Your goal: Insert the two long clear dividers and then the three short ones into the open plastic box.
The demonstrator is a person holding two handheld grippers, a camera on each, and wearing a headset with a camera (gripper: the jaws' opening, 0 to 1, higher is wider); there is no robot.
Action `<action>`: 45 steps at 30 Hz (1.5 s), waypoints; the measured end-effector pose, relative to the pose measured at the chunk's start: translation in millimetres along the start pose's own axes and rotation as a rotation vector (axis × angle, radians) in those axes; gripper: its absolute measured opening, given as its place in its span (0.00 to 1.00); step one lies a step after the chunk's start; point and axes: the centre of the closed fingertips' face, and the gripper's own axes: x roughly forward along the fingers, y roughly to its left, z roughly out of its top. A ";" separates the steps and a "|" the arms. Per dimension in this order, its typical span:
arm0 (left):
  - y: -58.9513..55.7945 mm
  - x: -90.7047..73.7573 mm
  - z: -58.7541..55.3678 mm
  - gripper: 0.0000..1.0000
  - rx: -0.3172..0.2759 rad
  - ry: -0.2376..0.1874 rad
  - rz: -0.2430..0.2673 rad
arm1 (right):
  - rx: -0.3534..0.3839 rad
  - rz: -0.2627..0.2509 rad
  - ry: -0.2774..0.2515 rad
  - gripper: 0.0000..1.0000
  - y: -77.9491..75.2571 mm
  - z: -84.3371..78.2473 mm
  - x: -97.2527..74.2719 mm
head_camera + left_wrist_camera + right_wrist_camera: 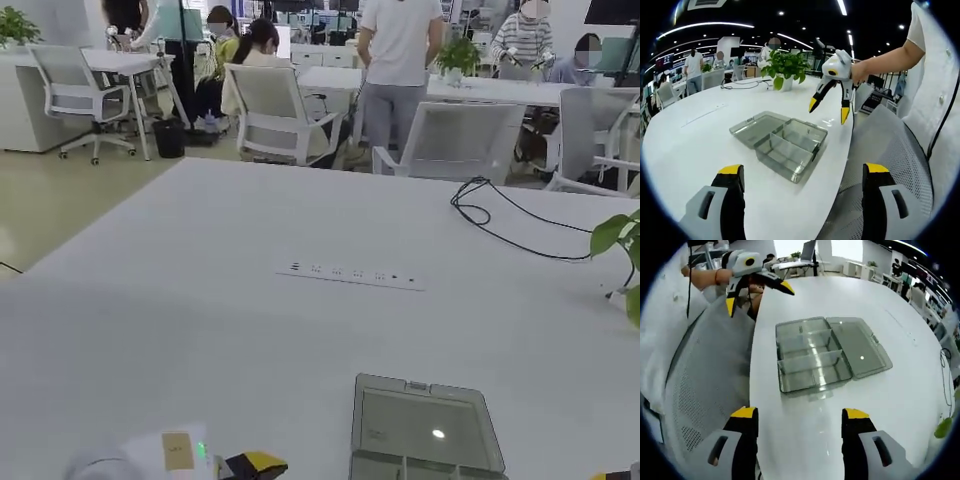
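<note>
Yellow-tipped fingers [731, 172] of the left gripper [802, 169] and of the right gripper [800, 413] stand spread wide, holding nothing. Ahead of both pairs, apart from them, the clear grey plastic box [810, 357] lies on the white counter [840, 290], its hinged lid [860, 347] folded open flat.

Both sets of jaws spread wide, nothing held.
Left gripper [758, 296] sits upper left in the right gripper view; right gripper [829, 110] points downward.

The smoky clear plastic box [796, 374] lies open near the table [900, 405] edge, lid [860, 347] flat, dividers [811, 357] upright inside.
</note>
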 end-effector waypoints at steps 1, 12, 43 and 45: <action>0.1 0.0 -0.1 1.00 0.000 -0.001 -0.001 | -0.019 0.002 0.022 0.67 -1.1 -4.6 2.6; 0.8 1.0 -1.5 1.00 -0.007 -0.001 -0.009 | -0.082 0.021 0.111 0.50 -10.7 -28.9 29.1; 4.7 4.6 -2.1 1.00 -0.018 -0.002 -0.012 | -0.173 -0.021 0.204 0.33 -17.0 -41.3 39.2; 4.3 4.6 -2.4 1.00 -0.018 -0.001 -0.013 | -0.172 -0.021 0.206 0.33 -16.5 -41.0 39.1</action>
